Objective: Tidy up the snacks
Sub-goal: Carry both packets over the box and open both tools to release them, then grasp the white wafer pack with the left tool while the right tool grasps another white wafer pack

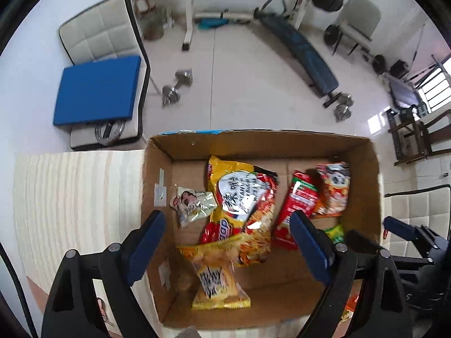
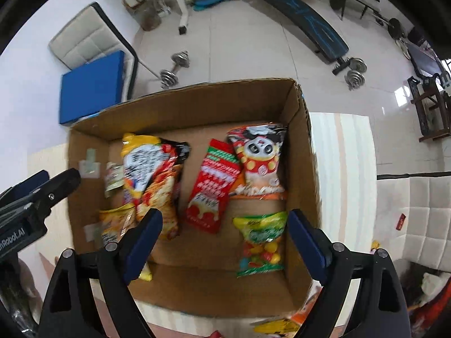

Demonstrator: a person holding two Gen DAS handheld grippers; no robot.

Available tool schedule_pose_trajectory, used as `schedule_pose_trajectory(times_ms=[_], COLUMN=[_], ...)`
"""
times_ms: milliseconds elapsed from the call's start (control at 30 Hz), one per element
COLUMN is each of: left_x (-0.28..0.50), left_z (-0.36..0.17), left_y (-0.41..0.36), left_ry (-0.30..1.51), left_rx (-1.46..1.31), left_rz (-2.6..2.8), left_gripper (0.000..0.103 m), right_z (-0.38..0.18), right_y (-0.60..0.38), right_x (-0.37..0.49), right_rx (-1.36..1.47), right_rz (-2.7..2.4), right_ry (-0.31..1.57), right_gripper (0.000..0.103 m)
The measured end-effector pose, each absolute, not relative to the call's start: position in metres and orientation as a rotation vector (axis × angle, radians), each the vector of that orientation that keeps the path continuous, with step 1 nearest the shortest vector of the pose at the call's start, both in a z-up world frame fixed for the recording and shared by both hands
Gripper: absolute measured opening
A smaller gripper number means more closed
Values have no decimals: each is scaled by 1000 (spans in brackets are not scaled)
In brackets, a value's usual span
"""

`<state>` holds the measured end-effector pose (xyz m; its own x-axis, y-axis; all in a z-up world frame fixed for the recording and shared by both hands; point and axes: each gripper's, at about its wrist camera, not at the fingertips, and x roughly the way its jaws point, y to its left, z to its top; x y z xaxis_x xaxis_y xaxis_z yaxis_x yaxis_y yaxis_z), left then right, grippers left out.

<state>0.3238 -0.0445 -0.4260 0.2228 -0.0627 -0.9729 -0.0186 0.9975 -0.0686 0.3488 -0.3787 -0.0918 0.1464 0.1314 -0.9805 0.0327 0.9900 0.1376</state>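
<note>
dumbbell (image 1: 177, 86), weight bench (image 1: 304, 53) (blue), chair (image 1: 356, 18)

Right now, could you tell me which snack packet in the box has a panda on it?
The panda packet in the cardboard box's far right corner, beside the red packet; no other shows one.

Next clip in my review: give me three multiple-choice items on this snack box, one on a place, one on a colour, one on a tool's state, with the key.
1. The panda packet lies where in the cardboard box?
A. far right corner
B. near left corner
C. outside the box

2. The packet just left of the panda packet is mainly:
A. blue
B. red
C. white

3. The right tool is:
A. shut on a packet
B. open, holding nothing
C. out of view

Key: 1 A, it lies against the far and right walls. 2 B, its wrapper is red. 3 B, its fingers are spread with nothing between them.
</note>
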Motion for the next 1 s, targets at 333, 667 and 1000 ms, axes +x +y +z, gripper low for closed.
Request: schedule_pose_trajectory(times_ms=[333, 667, 1000], left_x=[203, 129, 135], left_z=[-399, -507, -590], left_y=[-29, 18, 49], left_ry=[1233, 1424, 1579], left_rx=[-81, -114, -193], left_rz=[-1, 156, 188], left_gripper=[90, 90, 90], right_z=[-86, -162, -229], right_y=[-371, -398, -414], right_x=[236, 175, 177], right_rx=[182, 204, 211], right_rz=[118, 31, -37], right_ry=[1372, 1481, 1548], right_gripper=[92, 92, 92])
